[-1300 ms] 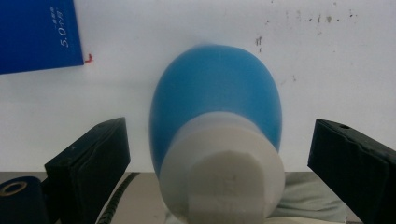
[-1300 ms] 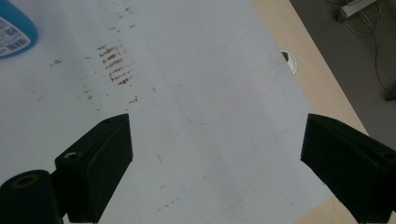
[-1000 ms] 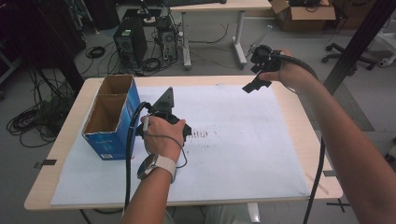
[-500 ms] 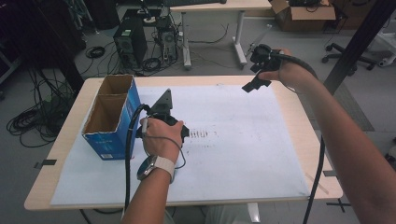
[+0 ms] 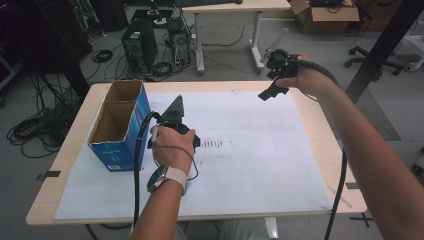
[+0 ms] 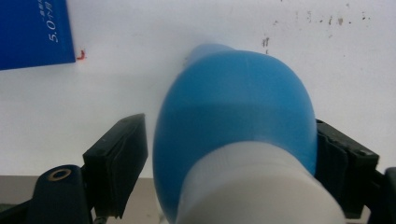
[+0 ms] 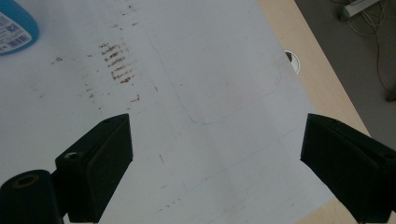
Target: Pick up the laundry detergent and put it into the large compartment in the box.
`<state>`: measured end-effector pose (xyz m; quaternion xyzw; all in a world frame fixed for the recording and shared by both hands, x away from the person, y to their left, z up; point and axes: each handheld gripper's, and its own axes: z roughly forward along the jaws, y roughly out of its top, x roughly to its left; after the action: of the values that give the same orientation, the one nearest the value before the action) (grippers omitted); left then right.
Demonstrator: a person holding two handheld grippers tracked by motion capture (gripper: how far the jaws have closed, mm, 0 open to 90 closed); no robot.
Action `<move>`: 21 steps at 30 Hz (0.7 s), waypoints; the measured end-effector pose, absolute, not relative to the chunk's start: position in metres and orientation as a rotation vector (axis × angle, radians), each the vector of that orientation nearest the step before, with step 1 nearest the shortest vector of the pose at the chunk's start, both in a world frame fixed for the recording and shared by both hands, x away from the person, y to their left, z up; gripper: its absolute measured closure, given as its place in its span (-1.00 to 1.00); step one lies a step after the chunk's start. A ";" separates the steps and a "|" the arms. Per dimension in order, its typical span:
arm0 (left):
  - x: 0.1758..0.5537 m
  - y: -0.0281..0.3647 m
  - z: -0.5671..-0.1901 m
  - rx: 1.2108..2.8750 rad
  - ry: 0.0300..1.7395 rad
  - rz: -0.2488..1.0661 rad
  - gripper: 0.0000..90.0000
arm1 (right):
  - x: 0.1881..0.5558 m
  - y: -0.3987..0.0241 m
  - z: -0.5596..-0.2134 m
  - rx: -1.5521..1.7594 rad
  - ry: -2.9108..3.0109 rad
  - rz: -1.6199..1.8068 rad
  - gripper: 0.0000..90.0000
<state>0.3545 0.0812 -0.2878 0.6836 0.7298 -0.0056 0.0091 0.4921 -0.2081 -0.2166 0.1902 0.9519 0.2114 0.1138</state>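
Note:
A blue bottle (image 6: 233, 107) with a white end lies between the jaws of my left gripper (image 6: 231, 144). The jaws stand wide apart: the right one is against the bottle and a thin gap shows at the left one. From the high view my left gripper (image 5: 175, 117) rests low on the white sheet beside the blue cardboard box (image 5: 117, 127), and the hand hides the bottle. My right gripper (image 5: 270, 92) hangs open above the far right of the table. Its jaws (image 7: 215, 158) hold nothing, and the blue bottle (image 7: 14, 23) shows at its view's top left corner.
The box is open-topped with two compartments and stands at the table's left. A white sheet (image 5: 260, 165) with dark smudges (image 5: 215, 145) covers most of the wooden table (image 5: 320, 125). Computers, cables and another desk lie beyond the far edge.

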 end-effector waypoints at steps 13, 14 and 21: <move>0.355 0.080 -0.287 2.149 2.271 -0.020 -0.37 | 0.492 -0.206 -0.218 0.551 2.795 0.613 -0.80; 0.355 0.080 -0.287 2.149 2.268 -0.020 -0.32 | 0.492 -0.206 -0.218 0.547 2.794 0.616 -0.80; 0.356 0.078 -0.287 2.172 2.260 -0.016 -0.18 | 0.492 -0.206 -0.219 0.557 2.790 0.619 -0.80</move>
<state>0.3561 0.0779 -0.2871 0.6929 0.7210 -0.0052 0.0036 0.4924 -0.2064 -0.2187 0.1902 0.9519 0.2113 0.1147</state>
